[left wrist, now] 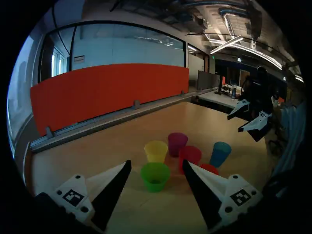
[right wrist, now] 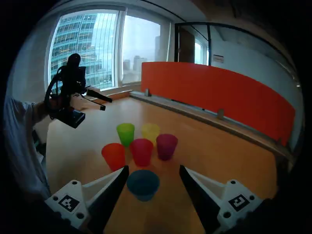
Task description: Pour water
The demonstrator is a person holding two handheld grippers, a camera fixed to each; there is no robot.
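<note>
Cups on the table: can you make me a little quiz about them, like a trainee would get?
1. Which cup stands nearest in front of the right gripper? A black cup, B blue cup, C white cup.
2. True or false: the left gripper is shut on the green cup.
3. How many cups stand on the table?
Key: 1 B. 2 False: it is open, with the green cup ahead of its fingertips. 3 Six.

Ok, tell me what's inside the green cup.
The green cup looks empty: bare inner wall and bottom. Its near rim hides the front wall; clear water can't be ruled out.
</note>
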